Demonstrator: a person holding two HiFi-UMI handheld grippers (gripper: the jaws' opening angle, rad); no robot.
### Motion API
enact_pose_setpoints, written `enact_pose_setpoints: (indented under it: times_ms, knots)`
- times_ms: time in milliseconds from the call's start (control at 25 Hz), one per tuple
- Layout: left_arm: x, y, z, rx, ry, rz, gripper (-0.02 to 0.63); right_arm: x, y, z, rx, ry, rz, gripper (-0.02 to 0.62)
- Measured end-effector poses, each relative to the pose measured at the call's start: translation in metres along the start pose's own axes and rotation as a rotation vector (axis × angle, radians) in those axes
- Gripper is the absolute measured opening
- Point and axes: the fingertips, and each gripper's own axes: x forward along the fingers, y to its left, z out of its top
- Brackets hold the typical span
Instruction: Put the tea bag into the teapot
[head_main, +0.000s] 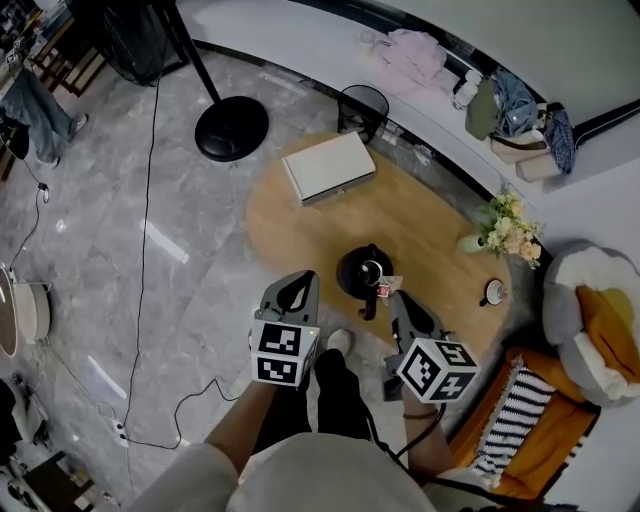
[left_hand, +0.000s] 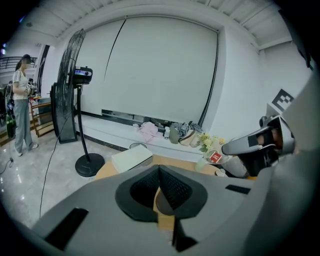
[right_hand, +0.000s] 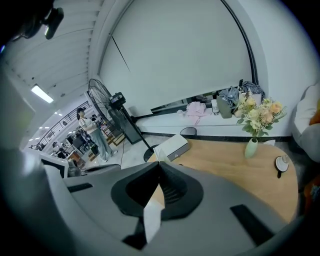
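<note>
Pinching tea bag (head_main: 383, 289) near teapot (head_main: 354, 274)

Grey marble floor (head_main: 110, 250) underfoot, oval wooden counter (head_main: 420, 215) dead centre, 1 tall standing fan (left_hand: 71, 60) off left, plain white wall (left_hand: 160, 70) behind, orange seat (head_main: 545, 435) at right.
</note>
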Motion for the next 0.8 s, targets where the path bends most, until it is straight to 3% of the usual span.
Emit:
enact_pose_setpoints:
  times_ms: [280, 320, 360, 400, 800]
  knots:
    - [0.0, 0.004, -0.004, -0.018, 0.01, 0.005, 0.017, 0.006, 0.002, 0.003, 0.007, -0.014, 0.013, 0.036]
    - [0.001, 0.006, -0.005, -0.017, 0.011, 0.007, 0.017, 0.008, 0.002, 0.003, 0.015, -0.017, 0.018, 0.064]
    - [0.001, 0.008, -0.006, -0.018, 0.013, 0.01, 0.017, 0.01, 0.001, 0.003, 0.025, -0.018, 0.019, 0.144]
    - [0.002, 0.01, -0.006, -0.02, 0.015, 0.012, 0.017, 0.011, -0.001, 0.003, 0.037, -0.019, 0.013, 0.161]
    - [0.009, 0.017, -0.014, -0.044, 0.031, 0.018, 0.017, 0.011, -0.022, 0.0, 0.104, -0.022, -0.041, 0.161]
